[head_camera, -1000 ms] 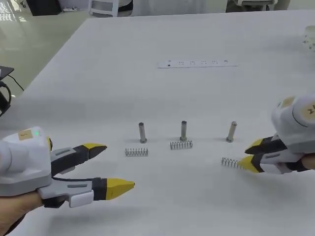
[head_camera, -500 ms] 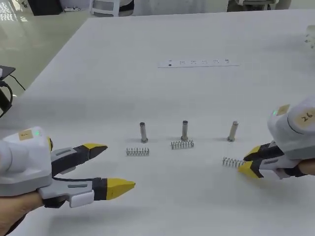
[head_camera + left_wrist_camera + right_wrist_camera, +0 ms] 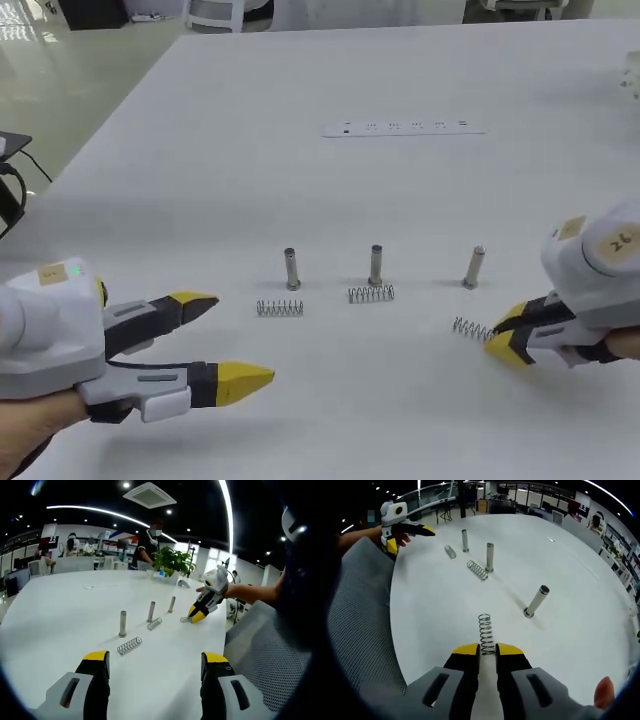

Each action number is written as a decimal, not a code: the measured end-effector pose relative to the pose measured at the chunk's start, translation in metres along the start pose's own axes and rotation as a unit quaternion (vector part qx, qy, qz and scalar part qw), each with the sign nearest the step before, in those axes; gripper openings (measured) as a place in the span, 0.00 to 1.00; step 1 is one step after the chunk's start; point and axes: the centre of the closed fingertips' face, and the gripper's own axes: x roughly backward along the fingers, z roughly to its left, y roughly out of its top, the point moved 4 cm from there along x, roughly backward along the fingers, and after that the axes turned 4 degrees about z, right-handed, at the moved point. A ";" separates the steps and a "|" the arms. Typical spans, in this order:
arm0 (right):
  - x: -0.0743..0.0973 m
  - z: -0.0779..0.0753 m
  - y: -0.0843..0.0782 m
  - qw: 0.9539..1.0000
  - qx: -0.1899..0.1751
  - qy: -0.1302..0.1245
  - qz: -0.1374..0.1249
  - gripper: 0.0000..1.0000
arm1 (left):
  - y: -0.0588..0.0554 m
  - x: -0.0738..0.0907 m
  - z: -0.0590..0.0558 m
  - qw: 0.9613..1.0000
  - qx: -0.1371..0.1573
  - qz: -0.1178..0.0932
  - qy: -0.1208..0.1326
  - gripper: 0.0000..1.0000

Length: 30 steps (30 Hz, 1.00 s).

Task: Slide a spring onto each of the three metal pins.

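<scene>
Three metal pins stand upright in a row on the white table: left pin (image 3: 290, 268), middle pin (image 3: 375, 264), right pin (image 3: 474, 266). A spring lies flat in front of each: left spring (image 3: 279, 309), middle spring (image 3: 371, 294), right spring (image 3: 468, 328). My right gripper (image 3: 500, 335) is low on the table, its yellow jaws closed on the near end of the right spring (image 3: 485, 630), beside the right pin (image 3: 536, 601). My left gripper (image 3: 243, 338) hovers open and empty, short of the left spring (image 3: 129, 645) and left pin (image 3: 122, 623).
A white power strip (image 3: 403, 128) lies far back on the table (image 3: 200, 180). The table's left edge drops to the floor. A potted plant (image 3: 172, 561) and people stand beyond the table's far end.
My right gripper has dropped toward the table and its jaws have closed together on the end of the right spring. The left gripper has stayed still.
</scene>
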 end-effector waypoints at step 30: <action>0.003 0.016 0.037 0.997 0.069 0.015 -0.009 0.08 | 0.002 0.002 -0.004 1.000 -0.012 0.007 -0.013 0.67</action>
